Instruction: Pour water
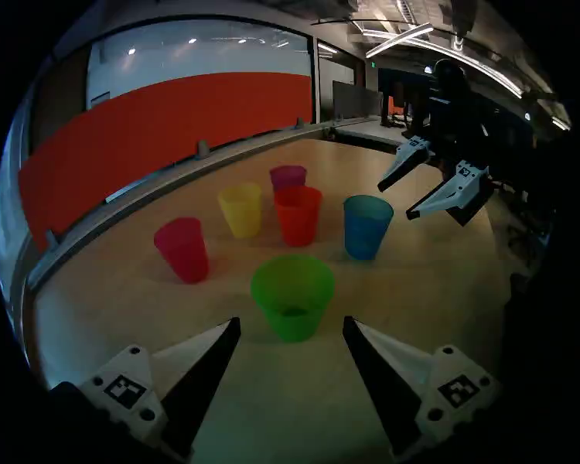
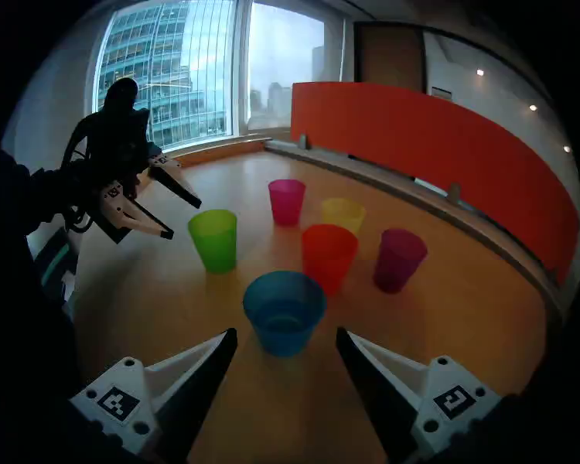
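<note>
Six coloured cups on the wooden tabletop (image 1: 120,301); both claws spread wide, holding nothing.
Green cup (image 1: 293,294) stands between the left gripper (image 1: 291,320) tips, untouched; blue cup (image 2: 284,309) likewise at the right gripper (image 2: 285,331). Remaining cups (image 1: 298,215) stand nearer the tabletop's partition-side edge. Finger markers (image 1: 126,390) are square codes, not legible text. Cup contents indiscernible.

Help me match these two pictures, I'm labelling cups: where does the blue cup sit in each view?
Left gripper view: the blue cup stands right of centre, beside the orange cup, lower left of the right gripper.
Right gripper view: blue cup low centre, just ahead of that gripper's open fingers.
Shared landmark: the orange cup, beside it in both.
</note>
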The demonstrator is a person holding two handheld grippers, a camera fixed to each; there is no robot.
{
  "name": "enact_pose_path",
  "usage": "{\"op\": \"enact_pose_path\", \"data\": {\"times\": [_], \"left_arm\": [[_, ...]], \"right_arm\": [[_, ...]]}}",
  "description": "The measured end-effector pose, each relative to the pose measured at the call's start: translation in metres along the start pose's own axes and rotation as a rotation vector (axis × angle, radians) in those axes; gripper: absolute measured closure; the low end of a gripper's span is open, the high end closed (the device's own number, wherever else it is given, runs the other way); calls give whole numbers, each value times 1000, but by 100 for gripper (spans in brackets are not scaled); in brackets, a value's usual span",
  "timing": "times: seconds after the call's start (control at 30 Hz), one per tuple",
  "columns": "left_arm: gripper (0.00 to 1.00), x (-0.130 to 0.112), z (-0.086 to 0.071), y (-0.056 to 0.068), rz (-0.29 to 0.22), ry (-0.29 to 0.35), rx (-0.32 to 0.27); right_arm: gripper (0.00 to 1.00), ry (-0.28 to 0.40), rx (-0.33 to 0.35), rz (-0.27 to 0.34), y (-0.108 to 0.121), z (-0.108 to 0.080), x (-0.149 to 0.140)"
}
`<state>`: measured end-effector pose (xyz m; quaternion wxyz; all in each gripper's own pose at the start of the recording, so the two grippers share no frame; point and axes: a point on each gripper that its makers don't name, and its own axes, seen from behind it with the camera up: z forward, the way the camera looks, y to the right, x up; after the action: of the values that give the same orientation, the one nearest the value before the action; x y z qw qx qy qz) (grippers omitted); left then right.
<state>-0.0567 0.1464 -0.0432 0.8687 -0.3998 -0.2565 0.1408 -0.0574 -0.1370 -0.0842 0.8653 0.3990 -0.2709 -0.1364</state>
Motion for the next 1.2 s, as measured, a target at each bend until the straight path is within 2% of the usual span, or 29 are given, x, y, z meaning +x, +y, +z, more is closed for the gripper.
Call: {"op": "enact_pose_path", "data": {"times": [0.57, 0.77, 1.0, 1.2], "left_arm": [[1, -1, 23, 6, 11, -35, -43], [2, 1, 33, 2, 6, -36, -36], [1, 4, 40, 6, 1, -34, -59], [1, 7, 48, 3, 2, -32, -49]], "right_arm": [[1, -21, 17, 6, 2, 27, -6], [1, -25, 20, -4, 2, 36, -6], [1, -22, 28, -8, 0, 46, 0], [1, -17, 34, -10, -1, 53, 5]]}}
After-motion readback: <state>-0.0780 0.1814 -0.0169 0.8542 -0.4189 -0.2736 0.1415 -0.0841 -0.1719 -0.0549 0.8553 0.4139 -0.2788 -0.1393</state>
